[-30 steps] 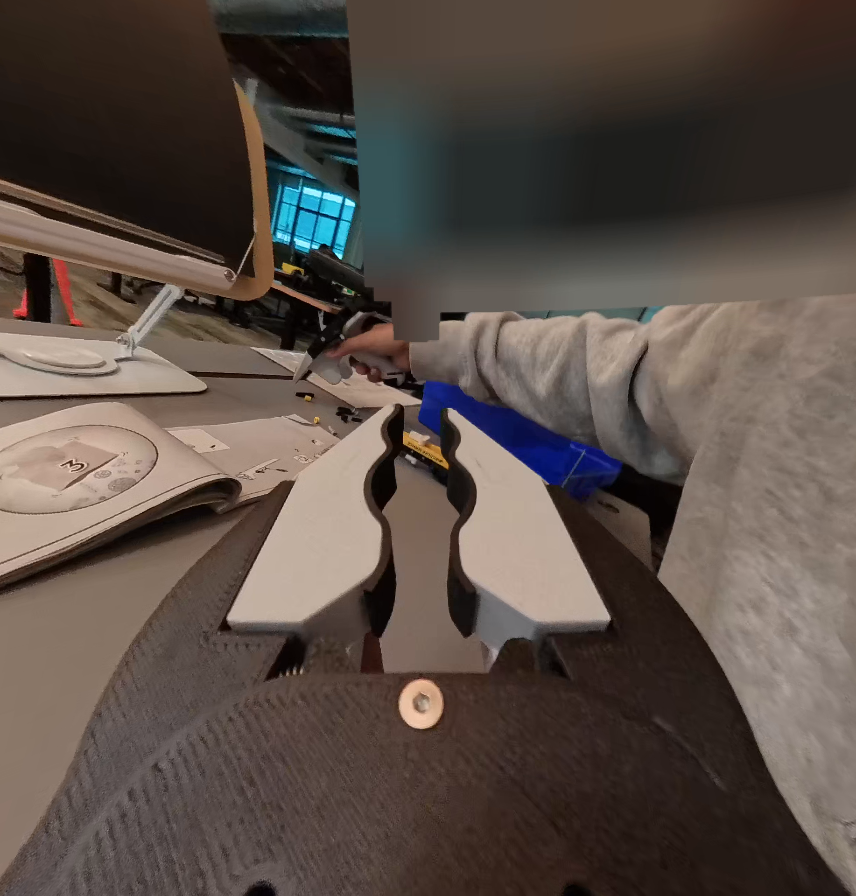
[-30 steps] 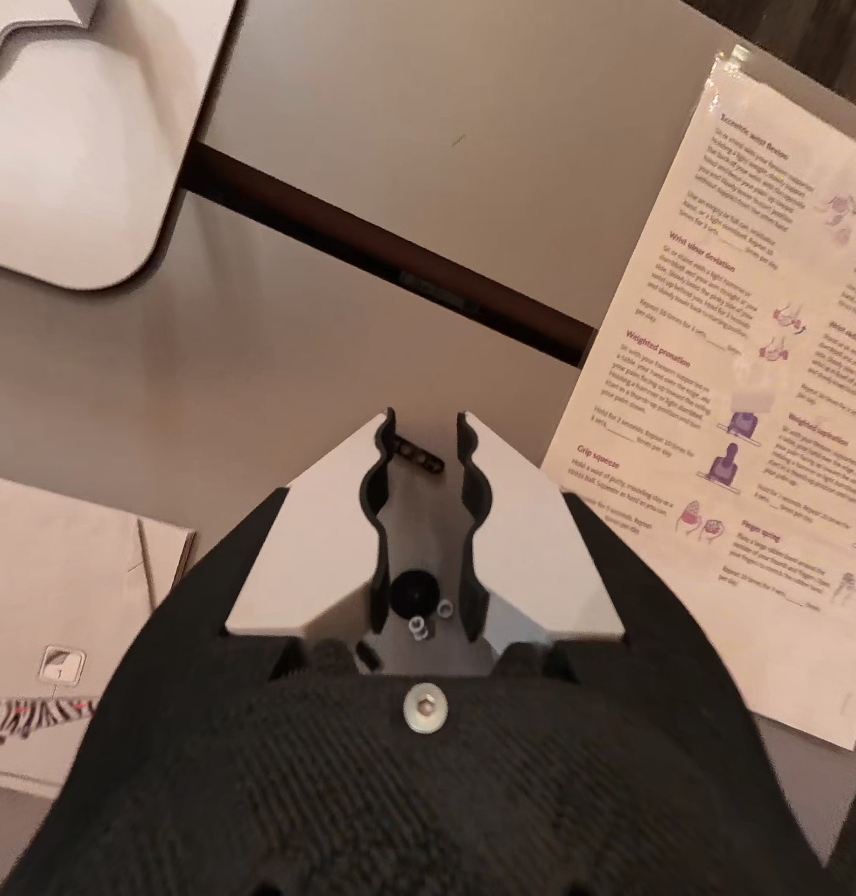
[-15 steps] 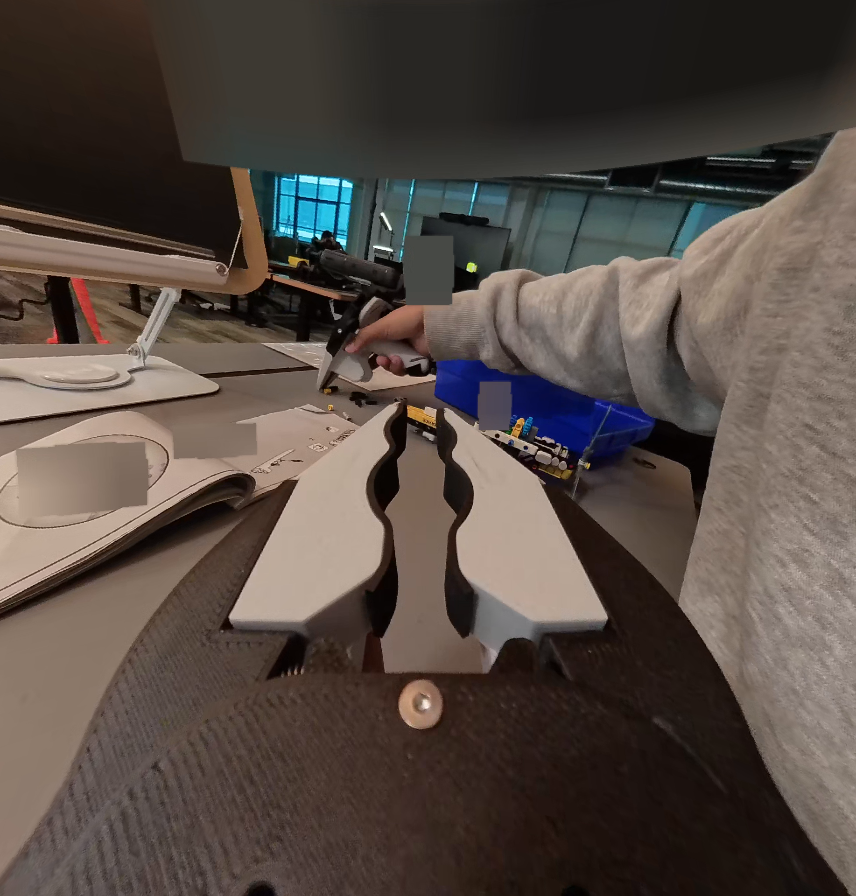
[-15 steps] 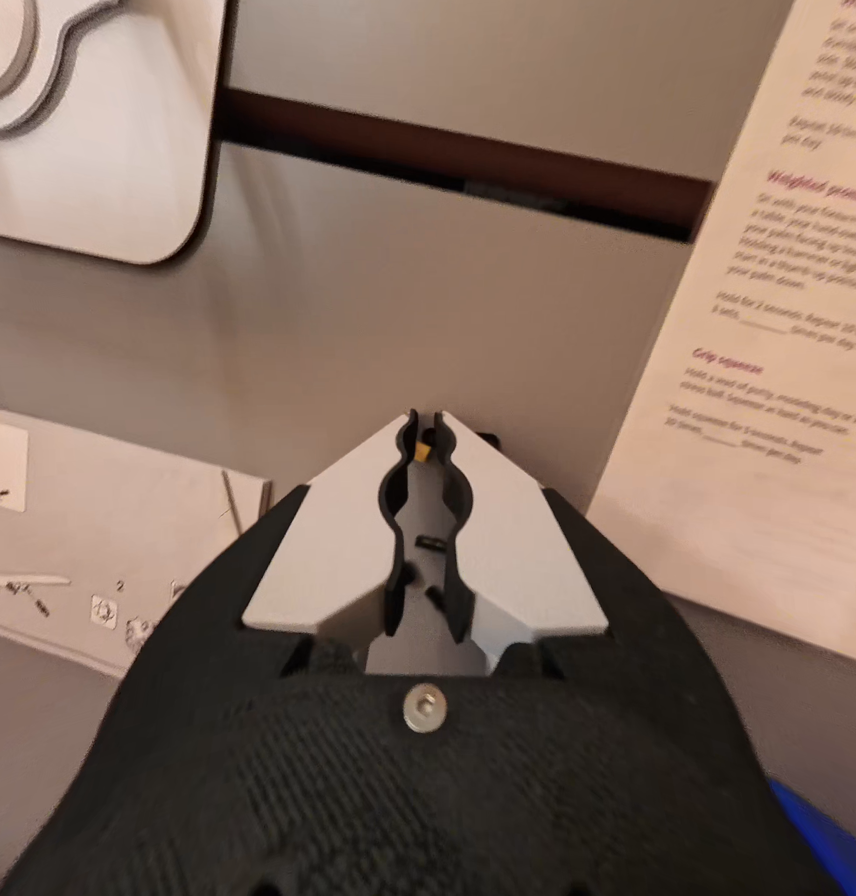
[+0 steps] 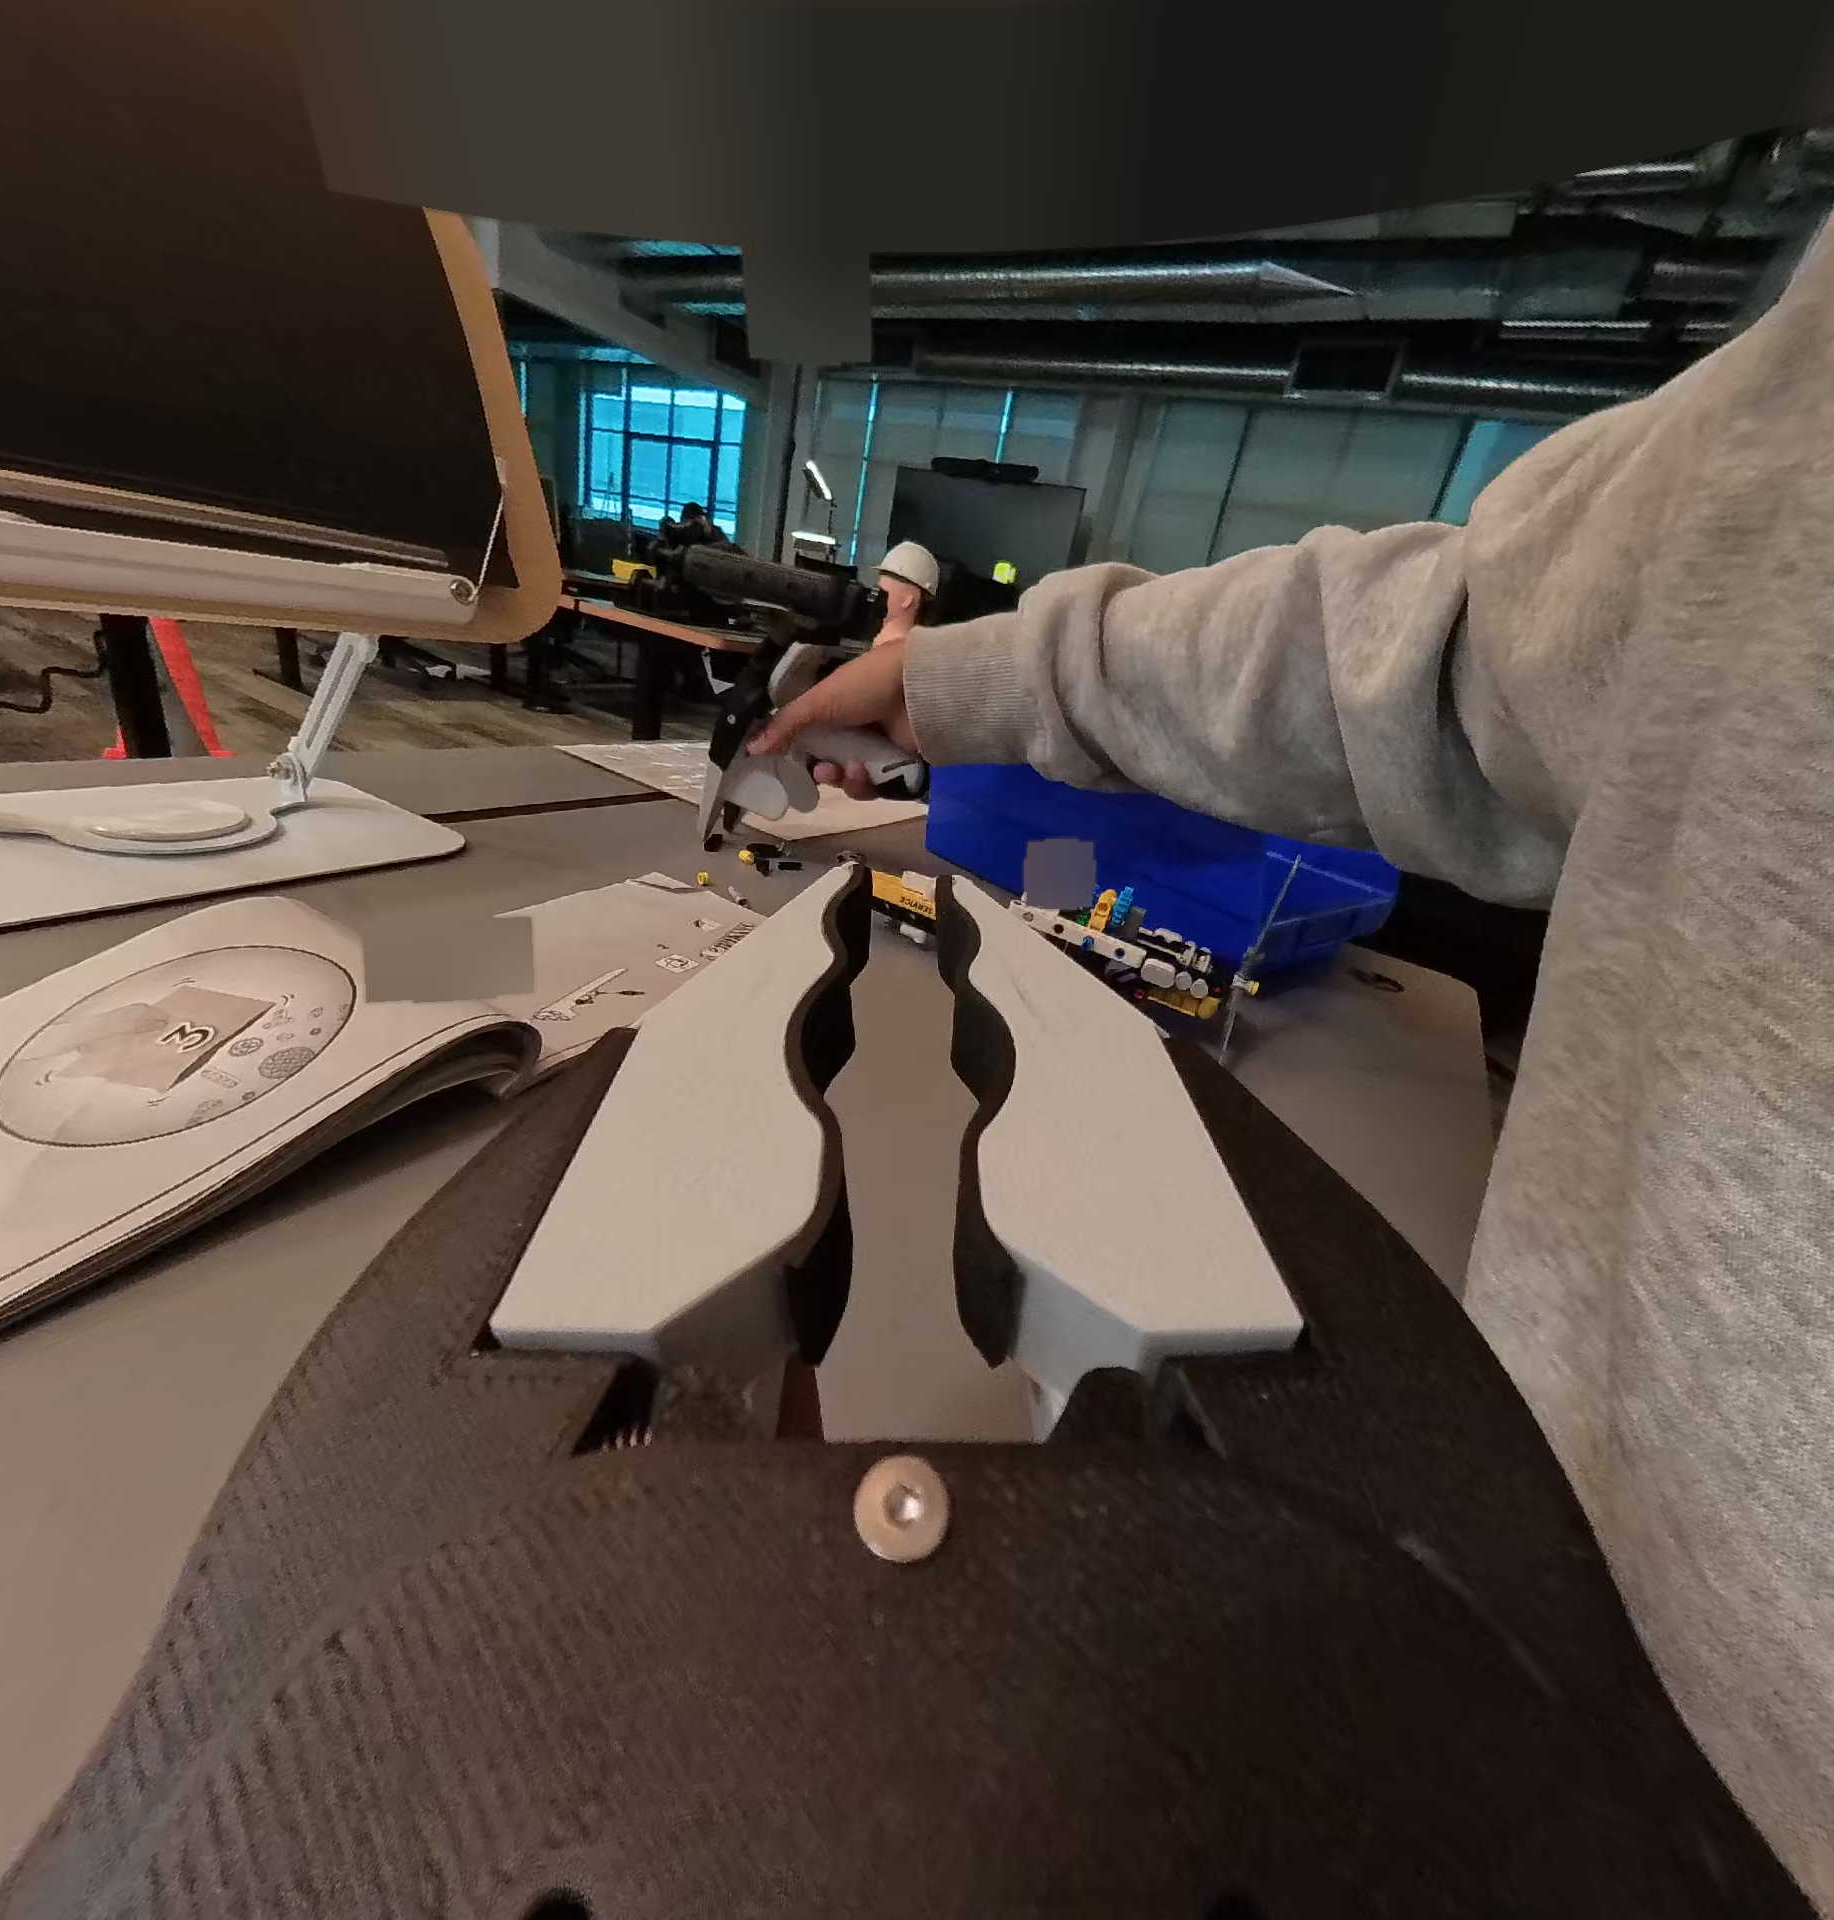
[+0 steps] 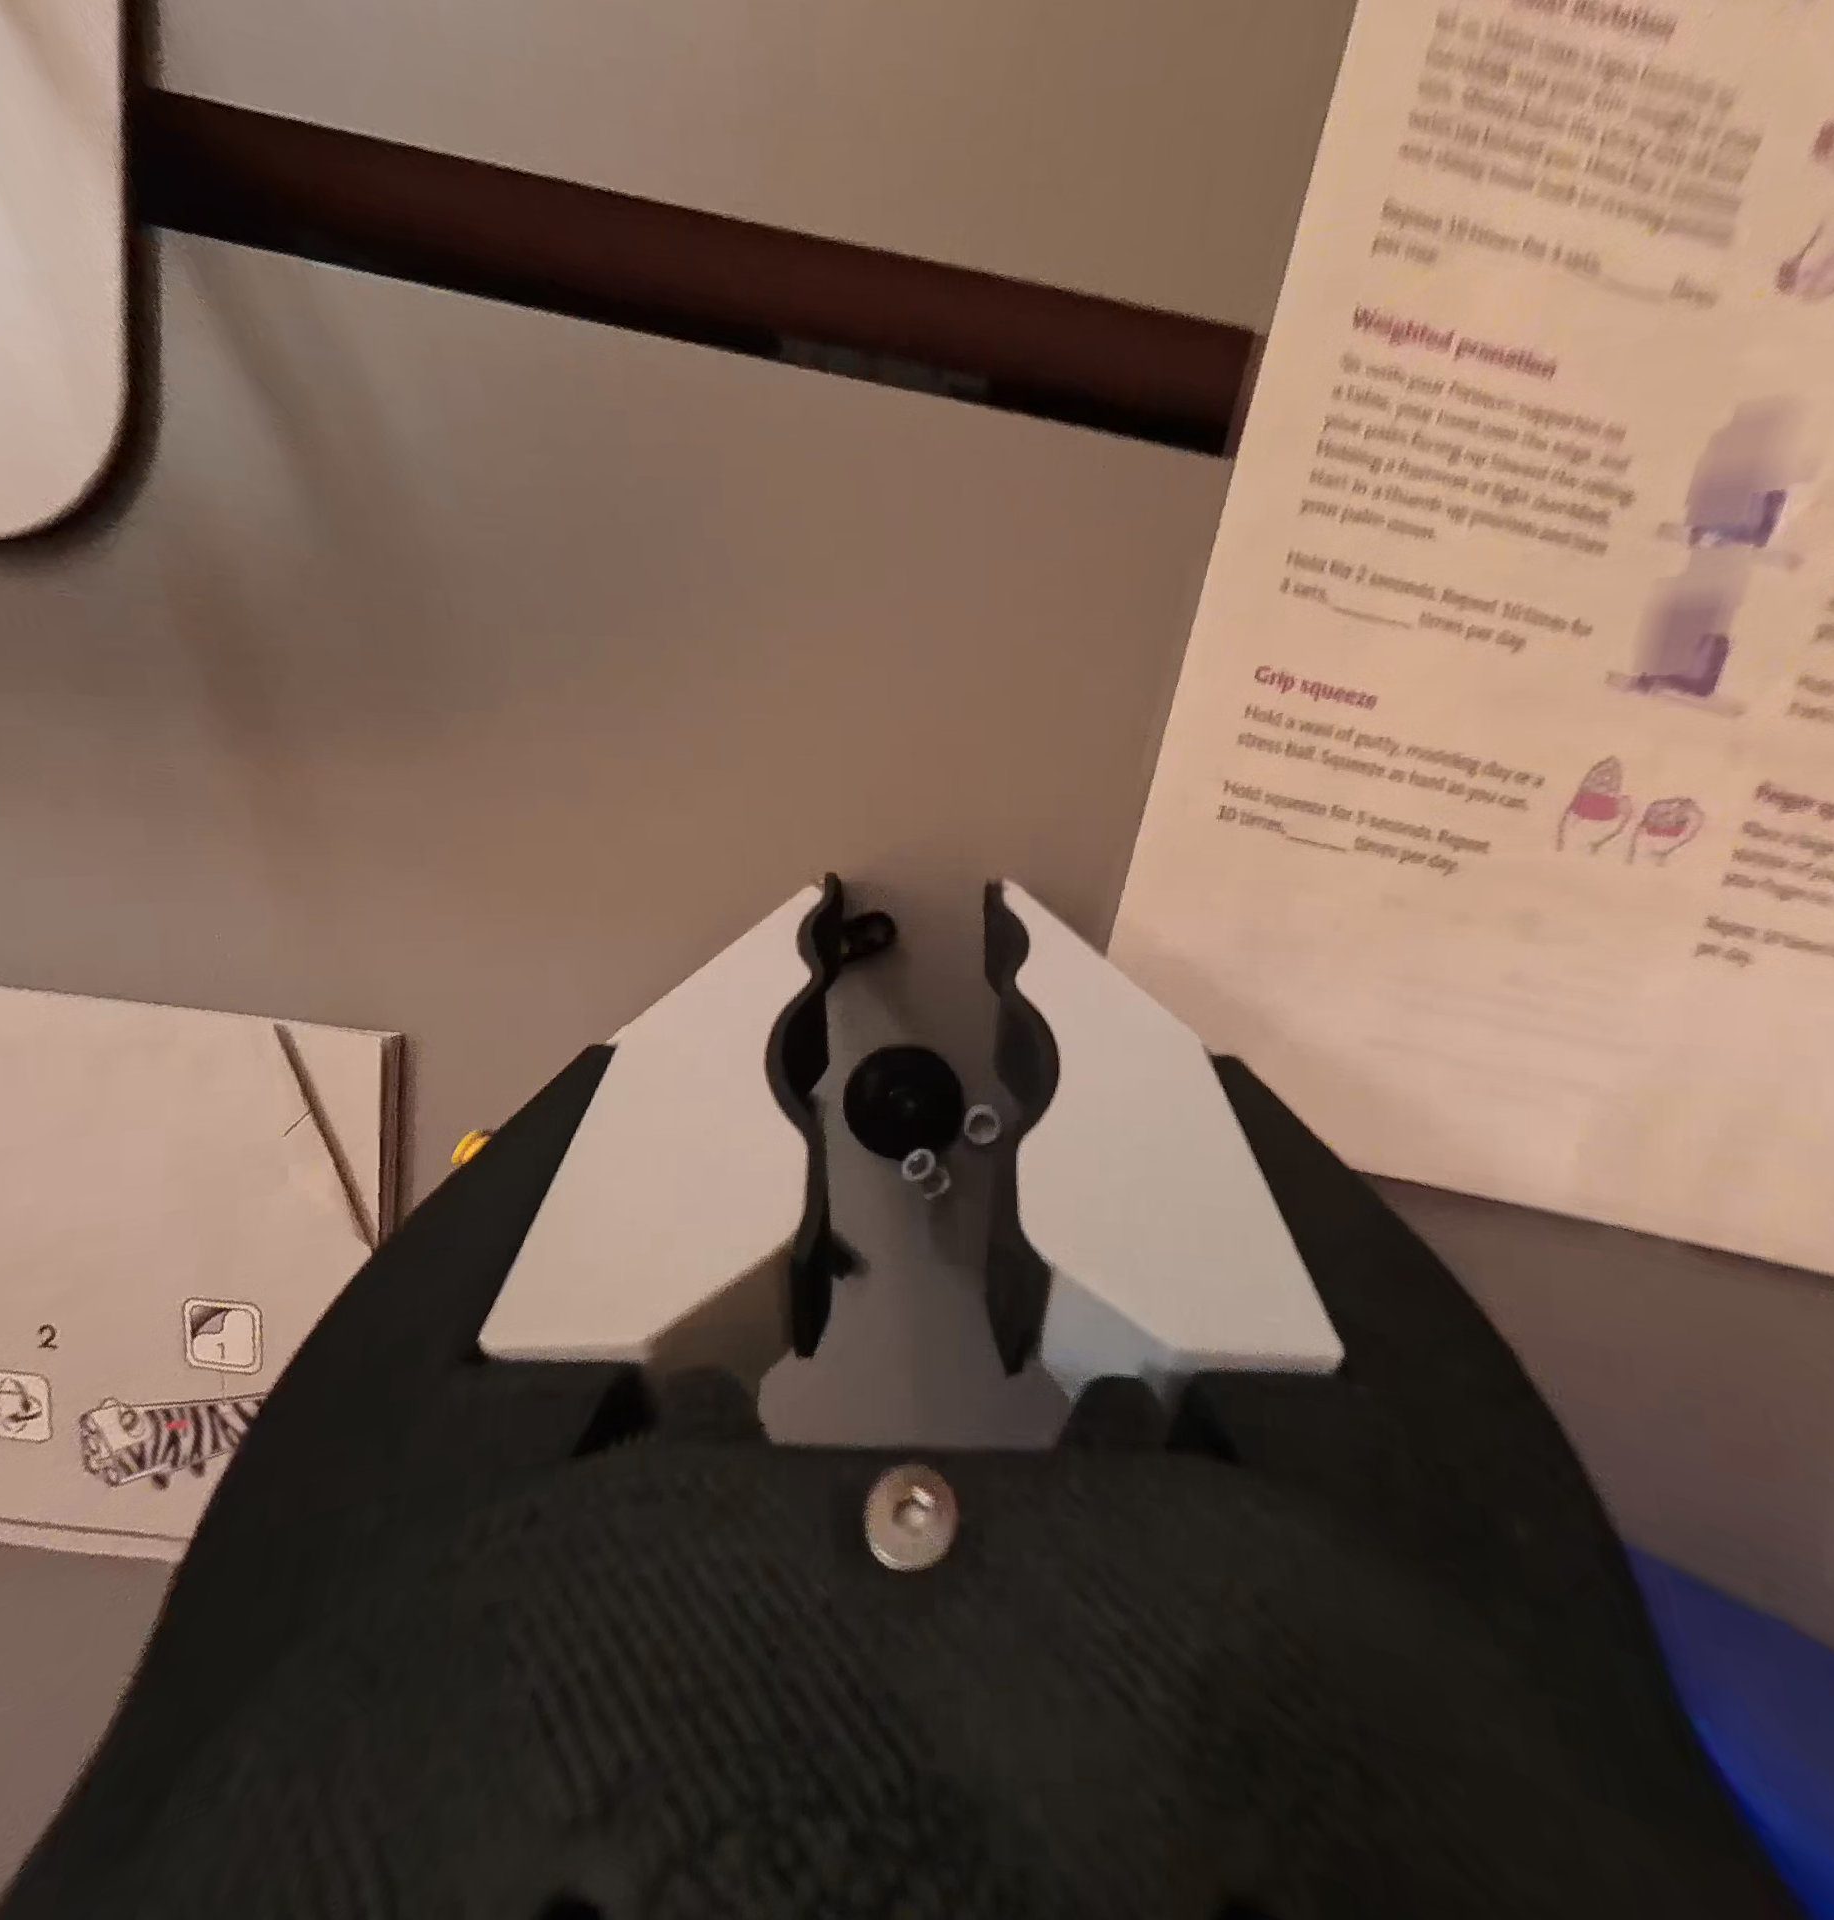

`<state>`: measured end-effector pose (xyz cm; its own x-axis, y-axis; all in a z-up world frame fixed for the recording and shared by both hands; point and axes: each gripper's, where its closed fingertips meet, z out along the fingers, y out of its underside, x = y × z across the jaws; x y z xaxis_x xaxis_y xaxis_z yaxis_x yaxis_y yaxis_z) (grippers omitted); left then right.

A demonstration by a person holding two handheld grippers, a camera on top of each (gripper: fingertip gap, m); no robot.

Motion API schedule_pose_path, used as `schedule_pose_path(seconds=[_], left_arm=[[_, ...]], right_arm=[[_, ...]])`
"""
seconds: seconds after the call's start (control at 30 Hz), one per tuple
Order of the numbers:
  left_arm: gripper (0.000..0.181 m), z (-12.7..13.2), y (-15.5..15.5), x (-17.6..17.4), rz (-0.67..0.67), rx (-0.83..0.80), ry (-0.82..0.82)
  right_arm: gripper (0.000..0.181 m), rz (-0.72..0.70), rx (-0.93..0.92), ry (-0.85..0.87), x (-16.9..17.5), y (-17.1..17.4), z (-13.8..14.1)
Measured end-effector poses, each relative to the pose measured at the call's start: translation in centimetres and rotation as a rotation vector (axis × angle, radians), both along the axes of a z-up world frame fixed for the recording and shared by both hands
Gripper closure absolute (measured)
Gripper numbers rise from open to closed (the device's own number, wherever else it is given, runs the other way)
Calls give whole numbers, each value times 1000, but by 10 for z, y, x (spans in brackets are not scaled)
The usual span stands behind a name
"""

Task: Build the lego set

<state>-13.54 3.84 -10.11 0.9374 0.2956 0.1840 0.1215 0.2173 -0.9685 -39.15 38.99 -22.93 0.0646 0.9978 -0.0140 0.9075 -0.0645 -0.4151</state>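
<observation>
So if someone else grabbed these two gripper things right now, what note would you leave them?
Left gripper: open, empty, held above the table.
Right gripper: open, empty, pointing down over loose pieces; a black round piece and small grey rings lie on the table between its fingers.
Part-built model sits beside the blue bin; instruction booklet lies open.
Done: part of the model.
Left: pick up pieces and add them.
</observation>
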Motion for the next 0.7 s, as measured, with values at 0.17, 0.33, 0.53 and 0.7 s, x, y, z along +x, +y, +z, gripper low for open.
schedule_pose_path(seconds=[0.17,0.33,0.53,0.7], left_arm=[[171,-1,1,-1,-5,-3,-2],[171,-1,3,0,-11,-11,10],[171,-1,2,0,-11,-13,19],[171,-1,0,-1,-12,-4,7]], right_arm=[[161,31,6,-25,13,-11,0],[160,134,-8,-87,39,-42,0],[161,86,87,27,27,-12,25],[147,0,28,-35,39,10,15]])
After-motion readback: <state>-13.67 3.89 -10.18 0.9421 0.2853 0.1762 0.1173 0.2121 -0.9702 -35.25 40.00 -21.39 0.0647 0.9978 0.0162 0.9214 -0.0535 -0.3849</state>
